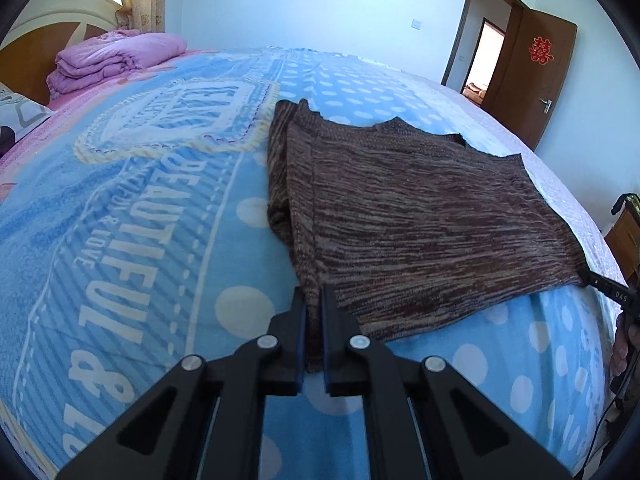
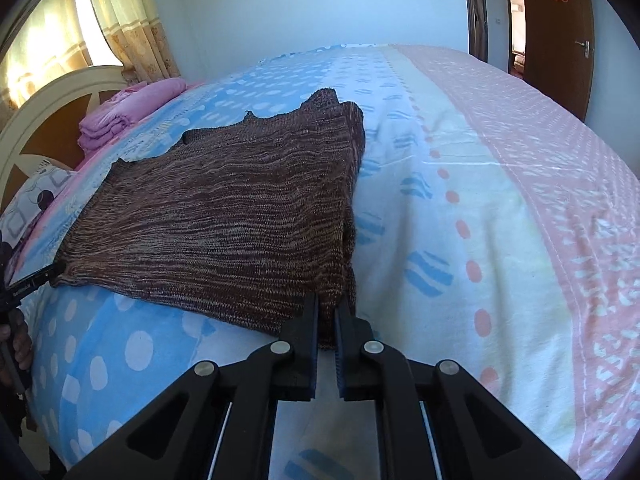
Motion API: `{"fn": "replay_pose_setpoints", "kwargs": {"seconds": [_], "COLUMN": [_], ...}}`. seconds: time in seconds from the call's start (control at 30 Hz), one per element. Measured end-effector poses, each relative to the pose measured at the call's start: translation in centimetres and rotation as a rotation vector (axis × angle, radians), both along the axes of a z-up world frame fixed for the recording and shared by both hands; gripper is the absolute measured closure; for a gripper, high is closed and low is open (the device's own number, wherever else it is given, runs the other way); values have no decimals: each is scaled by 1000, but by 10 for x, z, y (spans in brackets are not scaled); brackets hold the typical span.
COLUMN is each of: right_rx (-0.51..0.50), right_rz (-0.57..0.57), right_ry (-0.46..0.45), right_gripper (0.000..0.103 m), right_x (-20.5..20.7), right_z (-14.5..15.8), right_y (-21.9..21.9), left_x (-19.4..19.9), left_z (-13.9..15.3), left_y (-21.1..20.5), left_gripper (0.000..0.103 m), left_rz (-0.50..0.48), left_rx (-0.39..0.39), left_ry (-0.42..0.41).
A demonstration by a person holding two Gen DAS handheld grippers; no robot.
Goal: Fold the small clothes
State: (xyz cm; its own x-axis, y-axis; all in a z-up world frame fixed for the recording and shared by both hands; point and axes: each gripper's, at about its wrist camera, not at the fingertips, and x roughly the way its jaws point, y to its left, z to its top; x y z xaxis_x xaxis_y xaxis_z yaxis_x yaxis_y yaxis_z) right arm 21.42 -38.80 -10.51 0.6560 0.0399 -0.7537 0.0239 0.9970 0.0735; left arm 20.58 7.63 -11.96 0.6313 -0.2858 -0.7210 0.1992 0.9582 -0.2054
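Observation:
A brown-and-tan knitted sweater (image 1: 420,216) lies flat on the bed, its sleeves folded in along the sides. My left gripper (image 1: 314,296) is shut on the near left hem corner, with knit showing between the blue pads. In the right wrist view the same sweater (image 2: 224,216) spreads to the left, and my right gripper (image 2: 327,304) is shut on its near right hem corner. The right gripper's tip (image 1: 604,284) shows at the hem's far end in the left wrist view, and the left gripper's tip (image 2: 36,280) shows at the left edge of the right wrist view.
The bed carries a blue polka-dot blanket (image 1: 160,240) with lettering and a pink-and-white sheet (image 2: 520,200). A folded pink quilt (image 1: 112,60) and a pillow (image 2: 36,200) sit by the headboard (image 2: 52,104). A brown door (image 1: 532,76) stands open at the far right.

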Motion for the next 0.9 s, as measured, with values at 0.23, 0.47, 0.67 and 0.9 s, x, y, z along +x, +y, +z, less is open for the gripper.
{"fn": "replay_pose_setpoints", "kwargs": {"seconds": [0.23,0.47,0.67,0.9], "right_rx": [-46,-171,-148,-139], "right_rz": [0,-73,20,77], "right_ry": [27,-19,-99,20], "right_gripper": [97,70,61,61], "right_x": [0,-2,27,68], "right_z": [2,28,52,8], "right_y": [6,25,69,108], "left_x": [-2,-5,-6,-7], "left_z": [-1,-3,-4,-4], "left_y": [-2,-2,-5,-2], "left_gripper": [96,88,84,81], "left_rz": [-1,29,39,43], "left_rx": [13,32,63,53], "left_ry": [-14,-26,-41,-46]}}
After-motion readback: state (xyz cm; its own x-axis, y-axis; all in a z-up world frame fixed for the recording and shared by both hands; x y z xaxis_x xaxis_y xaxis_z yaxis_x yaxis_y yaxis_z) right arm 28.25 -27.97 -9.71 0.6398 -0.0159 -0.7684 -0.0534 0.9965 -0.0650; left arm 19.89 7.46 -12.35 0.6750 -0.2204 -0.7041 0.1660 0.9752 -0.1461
